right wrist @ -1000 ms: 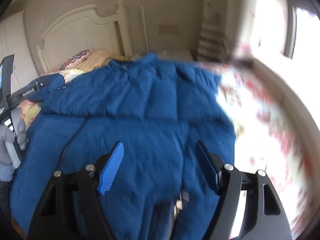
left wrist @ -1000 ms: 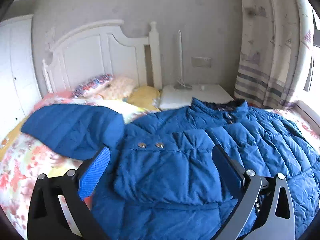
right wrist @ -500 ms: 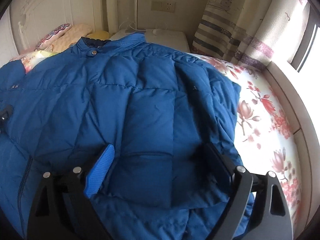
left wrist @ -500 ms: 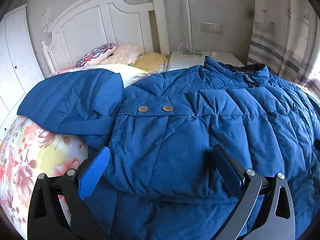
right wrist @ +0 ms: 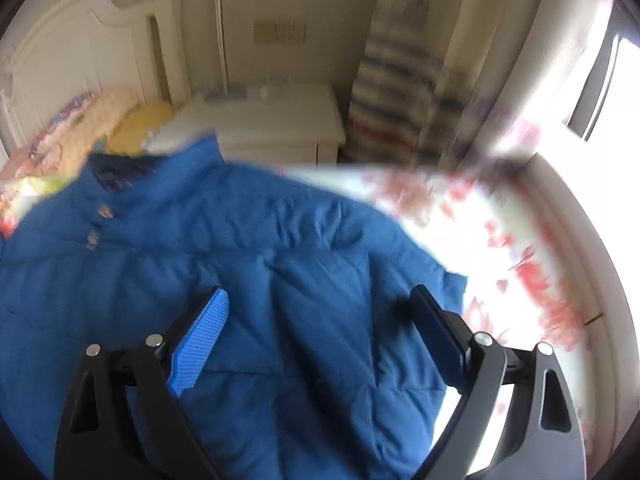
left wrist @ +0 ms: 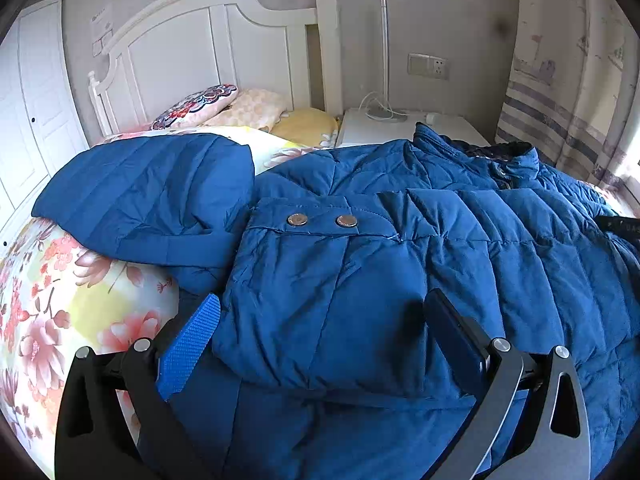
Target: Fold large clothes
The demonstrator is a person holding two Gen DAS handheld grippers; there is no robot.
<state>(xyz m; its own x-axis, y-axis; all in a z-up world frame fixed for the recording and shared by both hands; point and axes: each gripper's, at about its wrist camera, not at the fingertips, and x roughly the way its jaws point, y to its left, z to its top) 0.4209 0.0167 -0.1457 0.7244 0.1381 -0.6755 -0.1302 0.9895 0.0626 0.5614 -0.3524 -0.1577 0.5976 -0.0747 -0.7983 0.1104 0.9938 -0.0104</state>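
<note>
A large blue puffer jacket (left wrist: 460, 240) lies spread on a bed with a floral sheet (left wrist: 60, 300). Its hood (left wrist: 152, 188) lies off to the left. A sleeve with two snap buttons (left wrist: 320, 221) is folded across the jacket's front. My left gripper (left wrist: 322, 298) is open just above that sleeve, one finger on each side of its end. In the blurred right wrist view my right gripper (right wrist: 320, 292) hovers over the jacket (right wrist: 200, 240) near its right edge. Its jaws are opening, with only flat fabric below them and nothing held.
A white headboard (left wrist: 208, 40) and several pillows (left wrist: 224, 108) are at the bed's far end. Beside them stands a white nightstand (left wrist: 400, 128) with a lamp pole. Striped curtains (left wrist: 560, 100) and a bright window (right wrist: 600, 60) are on the right.
My left gripper sank closer to the folded sleeve, then held still. My right gripper swept right across the jacket towards its right shoulder, and its jaws spread wider.
</note>
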